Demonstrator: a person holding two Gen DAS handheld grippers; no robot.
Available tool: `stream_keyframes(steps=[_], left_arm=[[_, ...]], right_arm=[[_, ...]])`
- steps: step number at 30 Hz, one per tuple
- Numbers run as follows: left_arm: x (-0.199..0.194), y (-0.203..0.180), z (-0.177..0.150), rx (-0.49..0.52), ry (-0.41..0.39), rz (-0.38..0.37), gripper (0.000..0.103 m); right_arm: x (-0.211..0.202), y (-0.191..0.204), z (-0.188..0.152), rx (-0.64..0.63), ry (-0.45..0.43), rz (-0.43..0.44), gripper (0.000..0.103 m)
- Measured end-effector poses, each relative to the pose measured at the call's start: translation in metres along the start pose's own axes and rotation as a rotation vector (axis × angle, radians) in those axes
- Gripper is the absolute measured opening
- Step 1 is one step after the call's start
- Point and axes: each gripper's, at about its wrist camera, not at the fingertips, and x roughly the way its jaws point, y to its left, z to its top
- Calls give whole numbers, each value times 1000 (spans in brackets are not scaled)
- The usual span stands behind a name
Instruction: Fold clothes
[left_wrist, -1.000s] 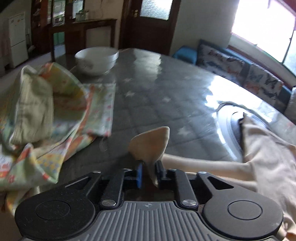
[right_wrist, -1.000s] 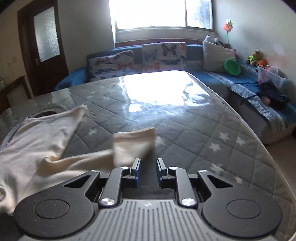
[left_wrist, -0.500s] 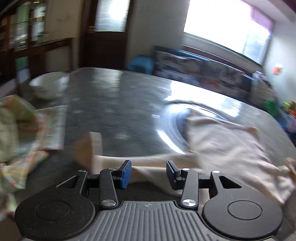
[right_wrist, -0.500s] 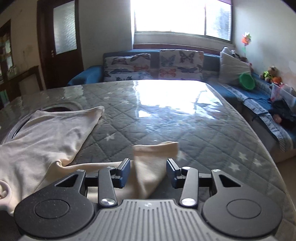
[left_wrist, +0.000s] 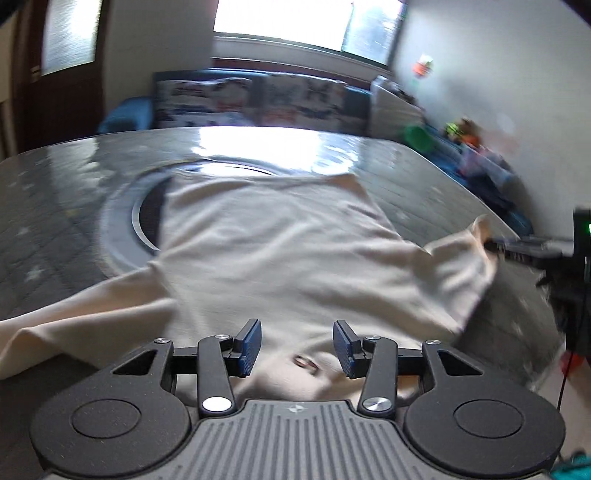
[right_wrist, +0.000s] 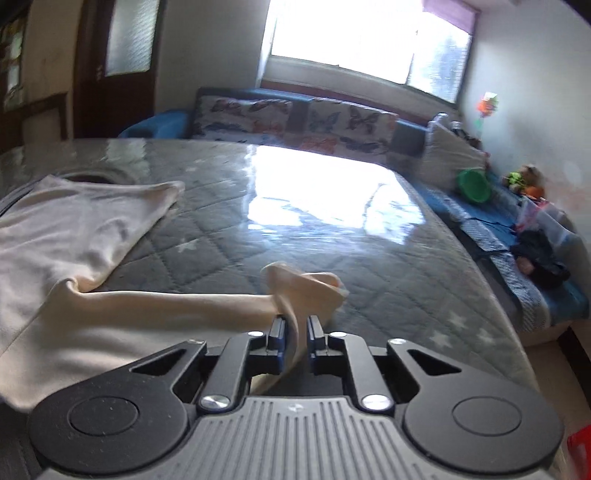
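A cream long-sleeved shirt (left_wrist: 280, 251) lies spread on the grey quilted table (left_wrist: 44, 206). My left gripper (left_wrist: 297, 345) is open and empty, just above the shirt's near edge. My right gripper (right_wrist: 295, 336) is shut on the cuff of the shirt's sleeve (right_wrist: 306, 288) and holds it off the table. The sleeve (right_wrist: 177, 306) stretches left to the shirt body (right_wrist: 66, 236). The right gripper also shows at the right edge of the left wrist view (left_wrist: 495, 245), pinching the raised sleeve end (left_wrist: 465, 266).
A round inset ring (left_wrist: 122, 221) lies in the table under the shirt's far left side. A blue sofa with butterfly cushions (right_wrist: 295, 122) runs along the far edge. Toys and a green bowl (right_wrist: 472, 184) lie on the sofa at right.
My left gripper let go of the left sleeve, opened wide and swung right over the shirt. My right gripper closed on the right sleeve cuff and lifted it.
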Motion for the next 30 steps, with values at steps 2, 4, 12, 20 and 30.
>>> stream_keyframes(steps=[2, 4, 12, 20, 30], left_arm=[[3, -4, -4, 23, 22, -4, 46], [4, -6, -9, 42, 38, -10, 46], [-5, -13, -18, 141, 44, -15, 46], [1, -19, -22, 233, 30, -11, 43], [0, -14, -29, 274, -18, 17, 9]], right_arm=[[-6, -15, -7, 39, 9, -22, 10], [-7, -26, -17, 65, 34, -48, 10], [-23, -39, -24, 116, 41, -17, 28], [-45, 21, 11, 25, 16, 339, 41], [-70, 152, 23, -333, 66, 715, 39]])
